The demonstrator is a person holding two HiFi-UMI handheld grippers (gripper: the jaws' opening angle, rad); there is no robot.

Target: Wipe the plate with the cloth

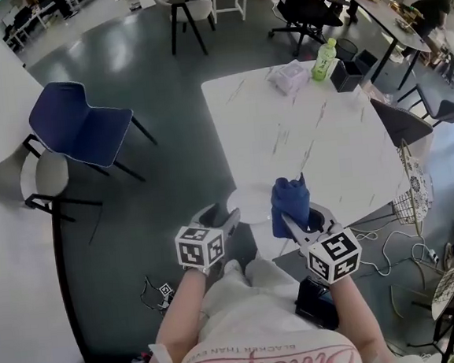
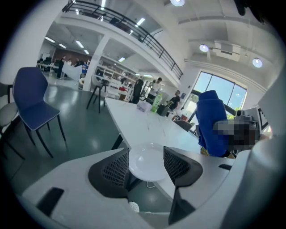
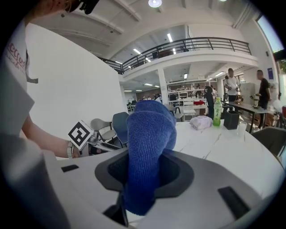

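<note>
Plate (image 2: 146,159) at the near corner of the table (image 1: 310,138), the left gripper (image 2: 146,166) closed against its two sides; the right gripper (image 3: 149,172) pinches a blue cloth (image 3: 149,138), bunched upright just beside the plate and seemingly not touching it; wiping looks about to begin; next, I reckon, the cloth must come down flat onto the plate's face.

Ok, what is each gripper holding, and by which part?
Right gripper: the cloth, pinched low, the bulk sticking out past the jaws. Left gripper: the plate, by its near edge.
</note>
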